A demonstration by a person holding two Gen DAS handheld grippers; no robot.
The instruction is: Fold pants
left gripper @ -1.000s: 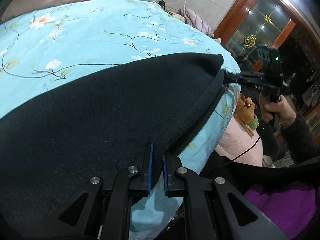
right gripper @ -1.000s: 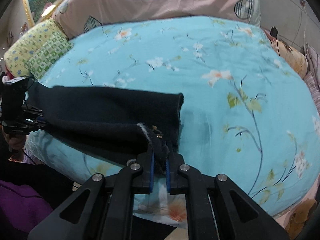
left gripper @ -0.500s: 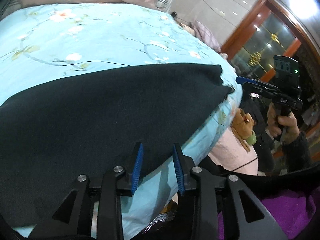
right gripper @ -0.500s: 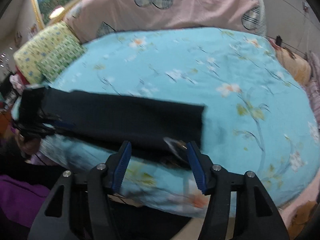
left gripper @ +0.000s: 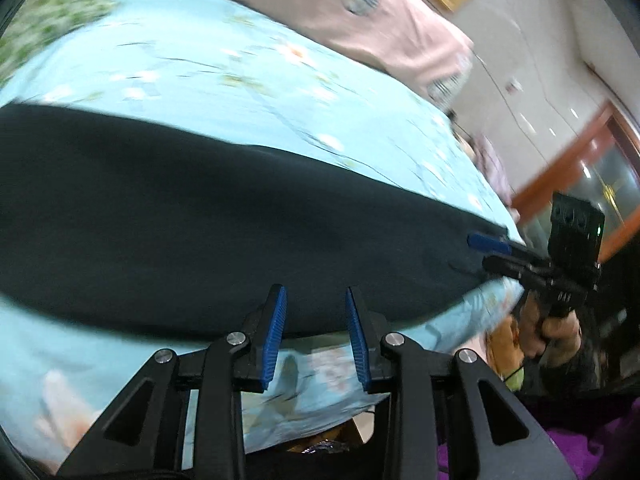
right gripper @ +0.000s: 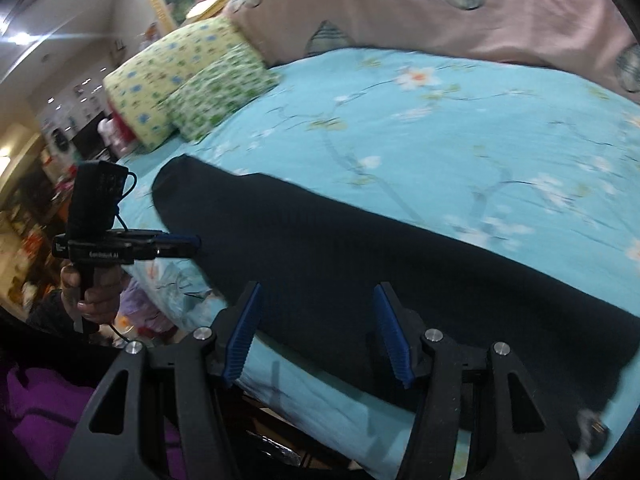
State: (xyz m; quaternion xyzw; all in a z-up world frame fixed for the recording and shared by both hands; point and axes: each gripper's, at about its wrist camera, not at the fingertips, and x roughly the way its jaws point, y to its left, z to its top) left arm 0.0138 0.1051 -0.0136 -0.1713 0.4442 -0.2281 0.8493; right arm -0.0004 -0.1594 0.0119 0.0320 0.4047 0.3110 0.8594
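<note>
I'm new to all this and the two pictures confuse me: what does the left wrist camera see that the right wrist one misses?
Only the left wrist view shows the wooden glass door, with the right hand-held gripper and the hand holding it in front.

Only the right wrist view shows the two yellow-green floral pillows, cluttered shelves at the left edge, and the left hand-held gripper.

Both show the dark pants lying flat along the near edge of the blue floral bed cover, the pink bedding behind, and open blue-padded jaws with nothing between them.

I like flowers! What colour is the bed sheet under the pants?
Light blue bed sheet with white flowers and thin branches, clearest in the right wrist view.
</note>
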